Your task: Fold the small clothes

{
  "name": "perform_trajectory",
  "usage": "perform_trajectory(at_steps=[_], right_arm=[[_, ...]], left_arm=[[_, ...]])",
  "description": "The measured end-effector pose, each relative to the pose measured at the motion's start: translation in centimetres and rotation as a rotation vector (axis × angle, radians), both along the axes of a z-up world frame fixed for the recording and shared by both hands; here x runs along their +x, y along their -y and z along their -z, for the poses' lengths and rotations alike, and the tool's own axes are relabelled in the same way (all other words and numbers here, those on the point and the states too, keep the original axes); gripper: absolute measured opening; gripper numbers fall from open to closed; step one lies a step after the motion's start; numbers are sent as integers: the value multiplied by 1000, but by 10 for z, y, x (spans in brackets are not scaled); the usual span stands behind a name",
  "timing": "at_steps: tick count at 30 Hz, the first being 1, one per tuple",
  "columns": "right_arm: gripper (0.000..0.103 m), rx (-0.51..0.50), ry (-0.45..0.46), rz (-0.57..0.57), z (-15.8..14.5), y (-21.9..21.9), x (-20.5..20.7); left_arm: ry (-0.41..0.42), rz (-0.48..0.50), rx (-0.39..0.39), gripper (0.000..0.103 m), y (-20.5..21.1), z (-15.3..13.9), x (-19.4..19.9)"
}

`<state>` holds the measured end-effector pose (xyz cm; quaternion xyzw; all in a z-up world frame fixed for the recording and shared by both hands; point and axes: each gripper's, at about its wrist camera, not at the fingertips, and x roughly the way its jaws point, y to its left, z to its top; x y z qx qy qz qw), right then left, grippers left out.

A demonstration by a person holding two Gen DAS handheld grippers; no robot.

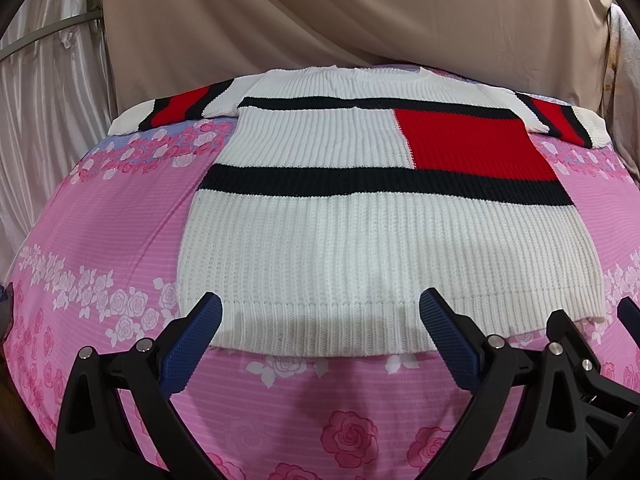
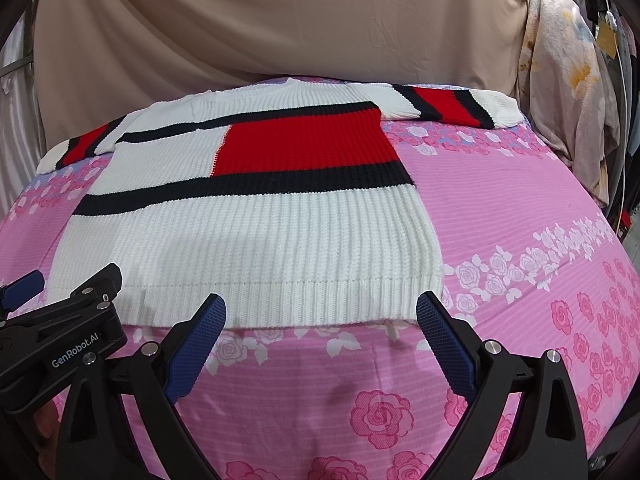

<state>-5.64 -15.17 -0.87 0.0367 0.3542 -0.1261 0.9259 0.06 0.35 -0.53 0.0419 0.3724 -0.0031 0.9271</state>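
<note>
- The left gripper (image 1: 322, 312) has its jaws spread wide, with nothing between its blue ribbed pads (image 1: 192, 344); both fingertips hang over the ribbed hem of the sweater (image 1: 360, 216), toward the hem's left part. Whether the tips touch the knit cannot be told.
- The right gripper (image 2: 320, 312) is likewise spread wide and holds nothing; its blue pads (image 2: 444, 340) straddle the right part of the same hem, the right fingertip just beside the sweater's near right corner.
- The two tools sit side by side at the near edge of the bed: the right gripper's black frame shows at the lower right of the left wrist view, and the left gripper, marked "GenRobot.AI", shows at the lower left of the right wrist view.
- The sweater, a white rib knit with two black bands and a red block on its right chest, lies flat and unfolded on the bedsheet (image 1: 100, 220), hem toward the grippers, neckline at the far edge.
- Both short sleeves are spread outward toward the far corners, each striped black, red and black with a white cuff.
- The bedsheet is pink with rose prints and a lilac band near the far edge.
- Behind the bed hangs a beige curtain (image 1: 360, 12); a flowered cloth (image 2: 560, 80) hangs at the far right.
</note>
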Motion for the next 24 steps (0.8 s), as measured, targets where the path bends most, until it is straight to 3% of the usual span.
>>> perform_trajectory(at_steps=[18,24], right_arm=[[95,9,-3,-21,1,4,3],[95,29,48,34,-19,72,27]], left_arm=[[-4,13,-2,96,1,1,2],[-8,46,-78,97,-12,-8,25]])
